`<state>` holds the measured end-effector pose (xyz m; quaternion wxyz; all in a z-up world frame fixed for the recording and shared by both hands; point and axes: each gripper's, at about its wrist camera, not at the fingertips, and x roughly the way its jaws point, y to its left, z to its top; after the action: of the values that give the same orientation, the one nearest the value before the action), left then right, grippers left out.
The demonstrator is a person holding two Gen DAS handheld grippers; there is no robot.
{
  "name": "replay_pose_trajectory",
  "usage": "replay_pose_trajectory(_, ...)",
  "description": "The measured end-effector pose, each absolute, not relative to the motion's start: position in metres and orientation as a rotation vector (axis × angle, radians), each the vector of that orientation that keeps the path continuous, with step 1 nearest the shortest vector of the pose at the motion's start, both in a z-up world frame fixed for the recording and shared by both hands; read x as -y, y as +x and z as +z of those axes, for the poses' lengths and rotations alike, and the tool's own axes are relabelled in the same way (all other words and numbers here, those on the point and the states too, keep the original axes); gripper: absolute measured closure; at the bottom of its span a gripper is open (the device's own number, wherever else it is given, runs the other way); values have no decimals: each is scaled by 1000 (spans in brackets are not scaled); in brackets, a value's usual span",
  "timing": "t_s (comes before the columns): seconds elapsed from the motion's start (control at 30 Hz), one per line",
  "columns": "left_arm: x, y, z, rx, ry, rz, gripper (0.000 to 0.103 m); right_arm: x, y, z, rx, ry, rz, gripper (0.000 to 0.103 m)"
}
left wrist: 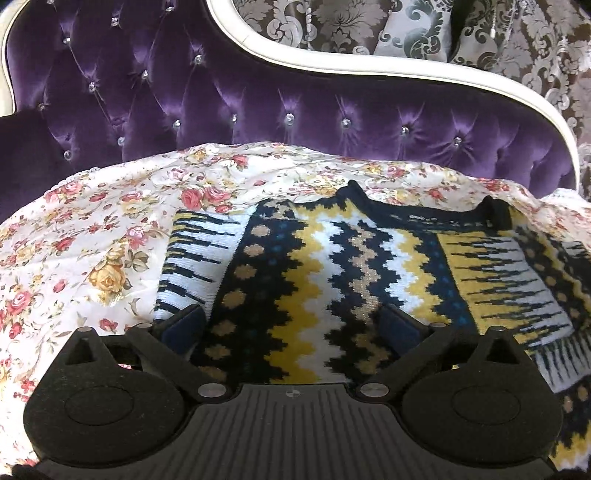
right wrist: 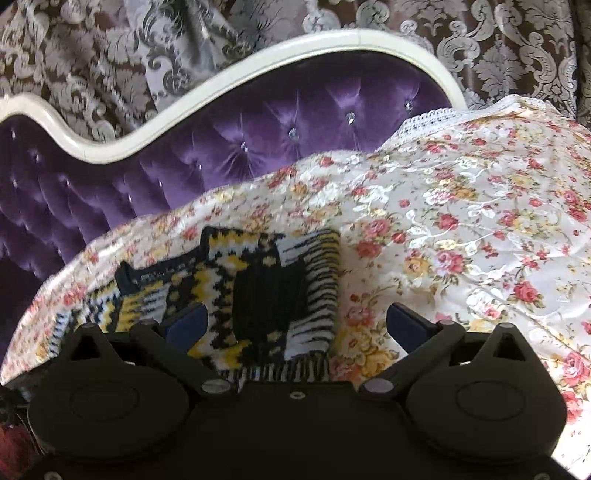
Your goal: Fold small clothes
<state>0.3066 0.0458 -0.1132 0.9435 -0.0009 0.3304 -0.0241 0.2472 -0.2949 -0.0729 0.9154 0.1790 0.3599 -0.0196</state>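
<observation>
**Patterned sweater on the flowered bedspread, both grippers spread wide and empty**

Left wrist view: The sweater (left wrist: 332,280), knitted in navy, yellow and white zigzags, lies flat on a flowered bedspread (left wrist: 92,258) in front of a purple tufted headboard (left wrist: 221,96). Its collar points toward the headboard. A striped sleeve lies at its left side; its right part runs out of the picture, and its near edge is hidden under the gripper body. The left gripper (left wrist: 295,326) hovers over the middle of the sweater with its fingers (left wrist: 186,326) spread as far apart as they go, nothing held between them. Whether the fingertips touch the knit cannot be told, as only the blue pads show above the black housing. Patterned curtains (left wrist: 369,29) hang behind the white headboard frame.

Right wrist view: The picture is somewhat blurred. The same sweater (right wrist: 258,295) shows its right part, with a sleeve folded across it so that a black cuff lies on the body. The sweater's left end is cut off behind the gripper housing. The right gripper (right wrist: 295,321) has its fingers (right wrist: 404,319) wide apart, gripping nothing; one finger is over the knit, the other over bare bedspread (right wrist: 461,221) beside the sleeve edge. A dark and red shape at the lower left corner is too cut off to identify.
</observation>
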Motion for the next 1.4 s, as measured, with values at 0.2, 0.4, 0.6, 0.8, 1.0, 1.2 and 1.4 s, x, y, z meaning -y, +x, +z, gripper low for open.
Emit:
replay_pose_trajectory(0.2,-45,307,-117,-674,2,-45,0,280,258,-85,-766,294,-48,0)
replay_pose_trajectory(0.4,-44,307,-118,-676,4,-44,0,273,277,-112,-767,248,-107,0)
replay_pose_trajectory(0.6,-44,307,-117,-675,4,-43,0,264,275,-127,-741,175,-150,0)
replay_pose_trajectory(0.8,-45,307,-117,-674,4,-44,0,258,271,-132,-695,137,-153,0)
replay_pose_trajectory(1.0,-46,307,-117,-664,-1,-46,0,262,270,-133,-673,155,-140,0)
replay_pose_trajectory(1.2,-46,306,-118,-654,-11,-45,0,264,268,-132,-673,172,-172,0)
replay_pose_trajectory(1.4,-45,305,-117,-649,-14,-44,0,276,266,-124,-647,280,-107,0)
